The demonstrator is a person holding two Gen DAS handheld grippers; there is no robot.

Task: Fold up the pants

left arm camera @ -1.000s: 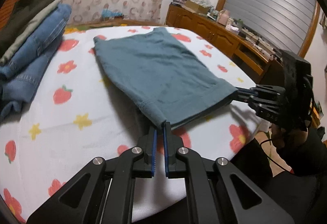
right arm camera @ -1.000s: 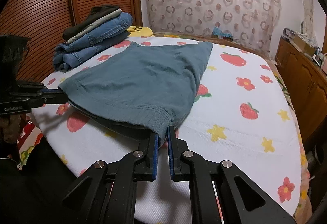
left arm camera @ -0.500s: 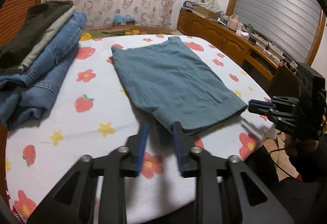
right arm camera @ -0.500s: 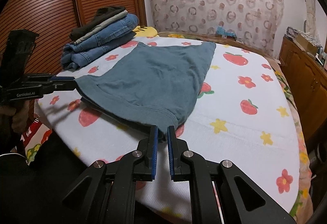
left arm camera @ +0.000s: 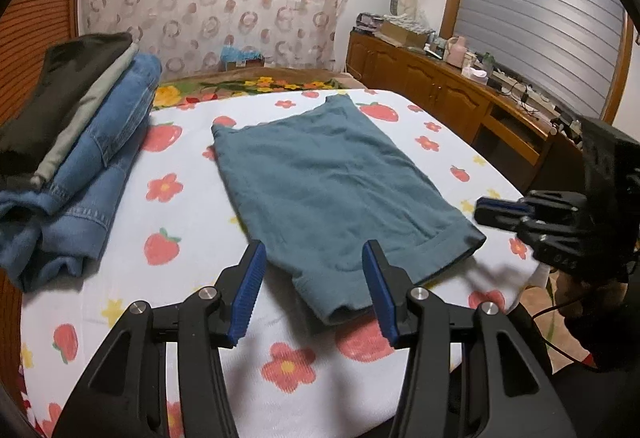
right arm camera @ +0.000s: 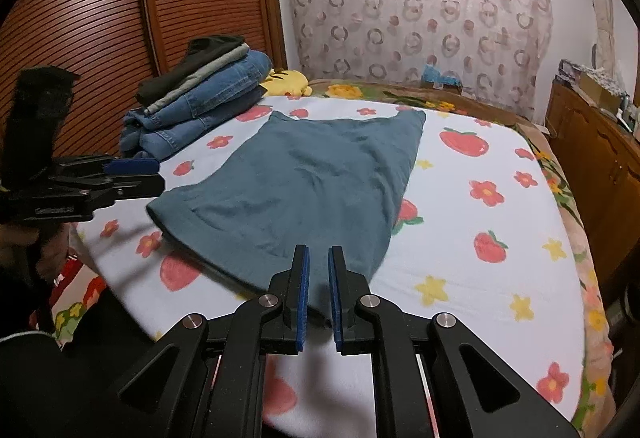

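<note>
The teal pants (left arm camera: 332,174) lie folded flat on the strawberry-print sheet (left arm camera: 180,238), hem end nearest me. My left gripper (left arm camera: 314,278) hovers over the near hem corner. Its jaws are opening, the cloth lies on the bed below them, and the pads touch nothing. In the right wrist view the pants (right arm camera: 312,182) spread ahead and the left gripper (right arm camera: 158,174) stands open just off their left corner. My right gripper (right arm camera: 319,278) keeps only a narrow slit. Seen from the left wrist, the right gripper (left arm camera: 480,212) sits just clear of the other hem corner.
A stack of folded jeans and dark clothes (left arm camera: 92,142) sits at the bed's left, also in the right wrist view (right arm camera: 204,98). A yellow plush (right arm camera: 286,80) lies behind it. A wooden cabinet (left arm camera: 440,94) runs along the right. The bed edge is close below both grippers.
The left gripper let go of the pants' corner, opened wide and rose a little. The pants dropped flat onto the bed. The right gripper's tip came off its corner.
</note>
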